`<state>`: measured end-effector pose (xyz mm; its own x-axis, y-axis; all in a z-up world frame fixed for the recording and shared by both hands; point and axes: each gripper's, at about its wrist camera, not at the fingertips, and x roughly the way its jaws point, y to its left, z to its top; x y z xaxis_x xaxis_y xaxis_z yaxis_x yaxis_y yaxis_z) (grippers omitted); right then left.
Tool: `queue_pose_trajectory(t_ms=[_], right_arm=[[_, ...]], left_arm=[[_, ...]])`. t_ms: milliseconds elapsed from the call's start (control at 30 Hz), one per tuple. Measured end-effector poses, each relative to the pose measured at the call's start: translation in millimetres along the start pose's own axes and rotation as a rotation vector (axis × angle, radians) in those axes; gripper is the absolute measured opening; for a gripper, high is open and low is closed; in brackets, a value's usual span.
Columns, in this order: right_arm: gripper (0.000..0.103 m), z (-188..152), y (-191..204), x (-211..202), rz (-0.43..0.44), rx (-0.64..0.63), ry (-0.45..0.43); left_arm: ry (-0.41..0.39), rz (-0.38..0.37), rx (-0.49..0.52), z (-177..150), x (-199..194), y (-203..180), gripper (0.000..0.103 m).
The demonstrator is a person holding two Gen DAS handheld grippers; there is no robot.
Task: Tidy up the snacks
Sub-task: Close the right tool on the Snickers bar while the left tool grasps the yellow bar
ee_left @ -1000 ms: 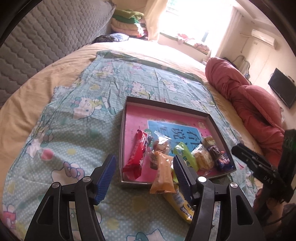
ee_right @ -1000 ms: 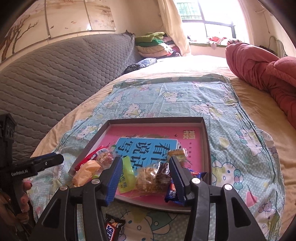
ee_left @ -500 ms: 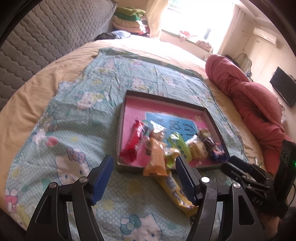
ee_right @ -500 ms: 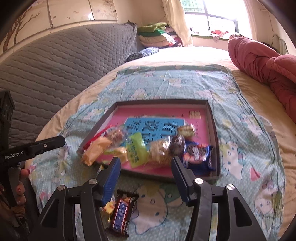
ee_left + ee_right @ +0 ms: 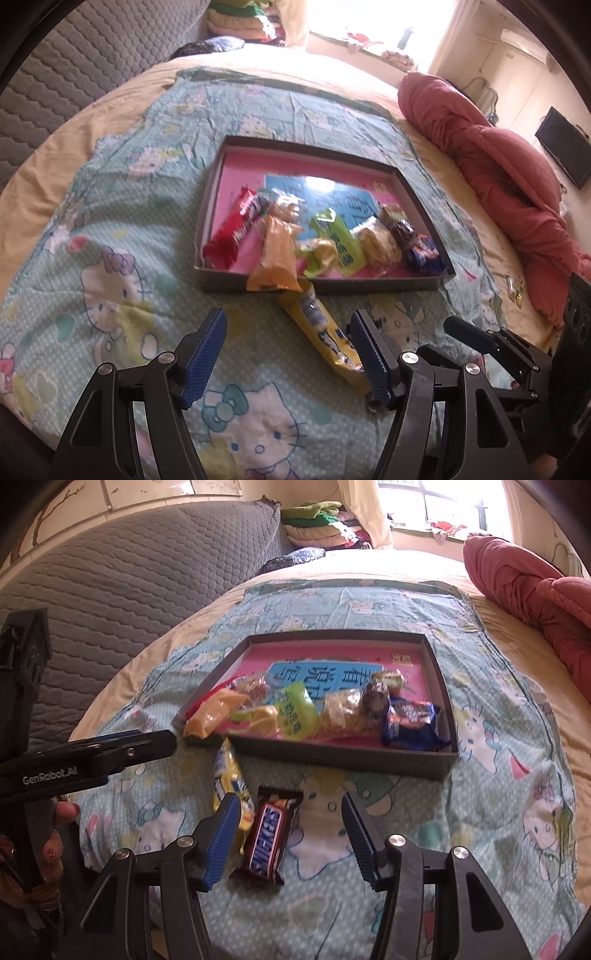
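A dark box tray [image 5: 317, 286] with a pink floor lies on the cartoon-cat blanket. Inside are a red bar [image 5: 236, 230], a green packet [image 5: 338, 240], a blue cookie packet [image 5: 410, 720] and other snacks. An orange packet [image 5: 275, 254] hangs over the tray's front wall. A yellow packet [image 5: 321, 332] lies on the blanket, running under the right finger of my open left gripper [image 5: 288, 314]. Beside it lies a Snickers bar [image 5: 271, 829], on the blanket below my open right gripper [image 5: 290, 795]. Neither gripper's pads touch a snack.
A red quilt [image 5: 509, 177] is heaped on the right of the bed. A grey padded headboard [image 5: 110, 602] stands on the left, and folded clothes [image 5: 317, 524] are stacked at the far end. A hand [image 5: 55, 834] grips the left tool. A small wrapper [image 5: 515, 290] lies by the quilt.
Both grippers have drawn back from the tray toward the near side of the blanket. The Snickers bar and yellow packet now show by the fingers. The right jaws stand slightly wider.
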<state>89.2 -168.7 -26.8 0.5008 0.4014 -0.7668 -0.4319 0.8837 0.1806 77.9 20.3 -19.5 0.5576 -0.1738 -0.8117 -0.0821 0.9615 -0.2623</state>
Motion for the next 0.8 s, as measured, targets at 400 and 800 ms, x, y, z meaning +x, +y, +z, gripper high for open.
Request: queue_pose_trajectory(t_ms=[400,800], right_arm=[[0.056,-16.8,7.4,3.8,-0.004,-0.020,0.086],[0.056,-29.4,25.2,23.9,-0.001,-0.095,0.168]], left_arm=[[0.089,-0.026,-0.031,-13.1,18.0,-3.5,0.071],[0.172,-0.042,-0.121,-12.6,53.4,4.3,0.071]])
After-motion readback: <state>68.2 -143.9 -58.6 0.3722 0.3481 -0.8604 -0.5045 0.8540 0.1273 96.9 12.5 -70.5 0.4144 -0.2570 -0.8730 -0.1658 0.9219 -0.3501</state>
